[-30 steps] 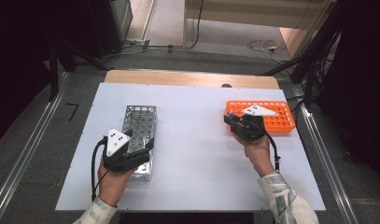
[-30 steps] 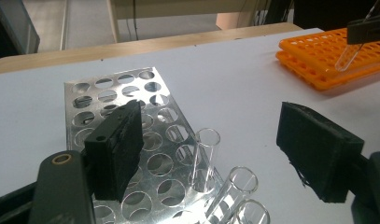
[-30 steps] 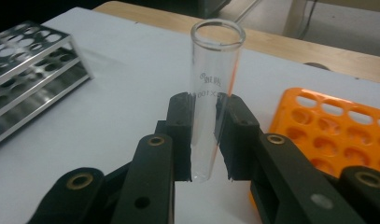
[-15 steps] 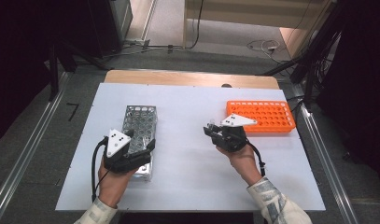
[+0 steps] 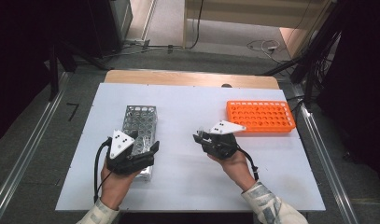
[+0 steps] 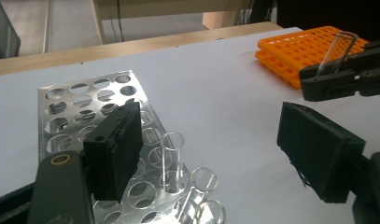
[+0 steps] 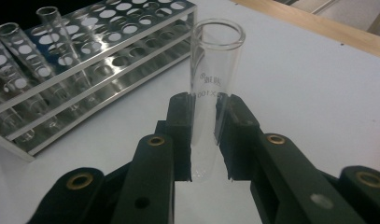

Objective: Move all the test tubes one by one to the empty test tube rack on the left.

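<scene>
Gripping a clear glass test tube (image 7: pixel 214 84) between both pads, right tool (image 7: pixel 204 140) closed on the lower half of the tube wall, open mouth up, printed marking just above the pads. Held over bare counter (image 5: pixel 187 182), between the metal rack (image 5: pixel 140 122) and the orange rack (image 5: pixel 260 115), apart from both. Same tube visible in the left gripper view, tilted in the jaws of the far tool.

Left tool (image 6: pixel 225 149): jaws apart, nothing between the pads, resting at the near end of the metal rack beside several standing tubes (image 6: pixel 171 161).

Handling judgement for the held tube:
- Light, rigid, thin-walled glass; likely to crack under excess squeeze or a knock against the steel plate.
- Smooth and round, so prone to slipping or swivelling between flat pads; keep pressure moderate and steady.
- Best hold: on the straight cylinder wall, pads square to the axis, below the rim. Avoid the lip, probably the part most likely to chip.
- Present hold low on the tube leaves little length under the pads for entering a rack hole; expect shallow insertion before release.
- Keep axis vertical over a free hole; lower slowly, without side load.
- Steel rack probably heavy enough to stay put; left tool available for steadying.
</scene>
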